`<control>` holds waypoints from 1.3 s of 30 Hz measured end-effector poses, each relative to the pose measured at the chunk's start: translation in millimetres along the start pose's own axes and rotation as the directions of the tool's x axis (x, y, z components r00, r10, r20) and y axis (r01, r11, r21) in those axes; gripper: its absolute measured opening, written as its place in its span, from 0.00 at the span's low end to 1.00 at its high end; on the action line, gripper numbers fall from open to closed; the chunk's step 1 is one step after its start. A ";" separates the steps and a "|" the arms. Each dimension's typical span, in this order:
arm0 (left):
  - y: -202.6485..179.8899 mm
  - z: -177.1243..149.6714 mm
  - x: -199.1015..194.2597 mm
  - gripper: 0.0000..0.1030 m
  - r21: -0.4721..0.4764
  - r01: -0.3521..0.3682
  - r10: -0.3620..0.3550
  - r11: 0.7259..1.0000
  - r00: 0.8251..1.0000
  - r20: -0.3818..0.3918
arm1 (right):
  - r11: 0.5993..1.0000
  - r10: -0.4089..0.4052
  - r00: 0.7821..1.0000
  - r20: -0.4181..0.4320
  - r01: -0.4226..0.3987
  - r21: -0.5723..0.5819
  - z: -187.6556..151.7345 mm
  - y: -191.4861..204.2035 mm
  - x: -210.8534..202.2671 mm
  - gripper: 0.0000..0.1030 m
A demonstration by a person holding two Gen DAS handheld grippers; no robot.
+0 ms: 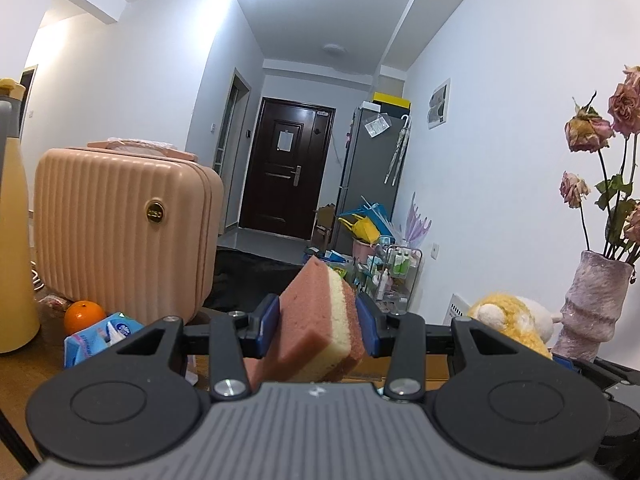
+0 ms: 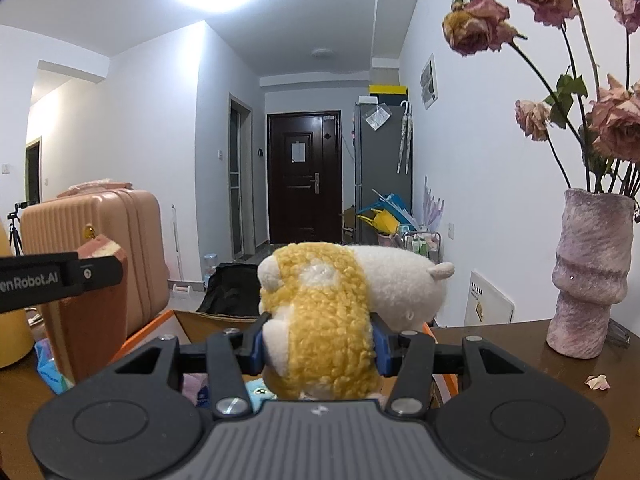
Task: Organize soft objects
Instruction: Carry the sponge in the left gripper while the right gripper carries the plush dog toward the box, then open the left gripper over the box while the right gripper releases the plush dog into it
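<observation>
Left tool (image 1: 318, 328) clamped partway closed on a layered sponge (image 1: 316, 316), pink faces outside and a pale yellow layer between, blue pads pressing both pink faces; sponge tilted, raised off the brown tabletop (image 1: 24, 376). Just left of it, a ribbed peach case (image 1: 120, 232) standing upright, with an orange (image 1: 84, 316) and a blue tissue pack (image 1: 102, 336) at its foot and a yellow bottle (image 1: 14, 240) at the far left edge. Right tool (image 2: 318, 346) likewise partway closed, gripping a plush toy (image 2: 332, 312) across its curly yellow band, white body and small ear pointing right; toy held above an open orange-rimmed box (image 2: 148, 330) on the tabletop. Same sponge showing at the left of the right wrist view, beside the plush and apart from it. Rough lilac vase (image 2: 588, 272) of dried roses (image 2: 480, 26) standing upright at the right, a fallen petal (image 2: 598, 382) near its base.
</observation>
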State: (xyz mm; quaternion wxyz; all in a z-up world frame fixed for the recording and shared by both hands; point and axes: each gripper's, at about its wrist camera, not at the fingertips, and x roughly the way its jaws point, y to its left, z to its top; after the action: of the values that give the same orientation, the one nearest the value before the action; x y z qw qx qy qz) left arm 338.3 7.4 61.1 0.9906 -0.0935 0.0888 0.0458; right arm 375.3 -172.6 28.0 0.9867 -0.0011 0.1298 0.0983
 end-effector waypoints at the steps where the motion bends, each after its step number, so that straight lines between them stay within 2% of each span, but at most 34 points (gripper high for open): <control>1: -0.8 -0.6 3.1 0.41 0.002 0.000 0.000 1.000 1.000 -0.002 | 1.000 -0.002 1.000 -0.005 0.002 0.000 -0.5 0.0 2.7 0.47; 16: -11.0 -5.6 40.9 0.42 0.017 0.007 -0.007 1.000 1.000 -0.023 | 0.999 -0.025 0.998 -0.053 0.023 -0.033 -8.6 4.2 35.3 0.48; 19: -6.0 -6.5 46.6 0.62 0.000 0.005 -0.005 1.000 0.999 -0.048 | 0.999 -0.033 0.995 -0.089 0.029 -0.043 -11.6 4.4 42.6 0.50; 21: -4.4 -7.3 48.1 0.75 0.000 -0.011 0.011 1.000 0.998 -0.055 | 0.998 -0.047 0.993 -0.105 0.042 -0.049 -13.8 3.9 44.8 0.60; 23: -2.1 -8.0 49.1 0.92 -0.008 -0.027 0.026 1.000 0.998 -0.062 | 0.997 -0.064 0.991 -0.115 0.059 -0.049 -15.0 2.9 45.2 0.90; 24: -0.5 -8.3 48.7 0.98 -0.011 -0.031 0.031 0.999 0.997 -0.066 | 0.997 -0.069 0.990 -0.120 0.065 -0.041 -15.4 1.7 45.0 0.94; 26: 0.7 -8.8 48.1 1.00 -0.015 -0.041 0.040 0.999 0.997 -0.067 | 0.997 -0.080 0.989 -0.125 0.078 -0.020 -16.2 -1.2 44.3 1.00; 32: 0.7 -10.0 49.6 1.00 0.003 -0.058 0.058 0.998 0.995 -0.085 | 0.996 -0.081 0.980 -0.180 0.087 0.031 -16.8 -8.8 48.9 1.00; 39: 0.0 -6.2 45.6 1.00 0.014 -0.070 0.071 0.997 0.995 -0.076 | 0.995 -0.072 0.980 -0.187 0.085 0.061 -13.6 -12.3 44.8 1.00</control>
State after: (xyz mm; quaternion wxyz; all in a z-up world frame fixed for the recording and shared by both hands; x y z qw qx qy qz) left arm 382.0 9.5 46.6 0.9847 -0.0863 0.1302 0.0767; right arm 416.7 -176.4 3.1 0.9729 0.0184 0.2241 0.0541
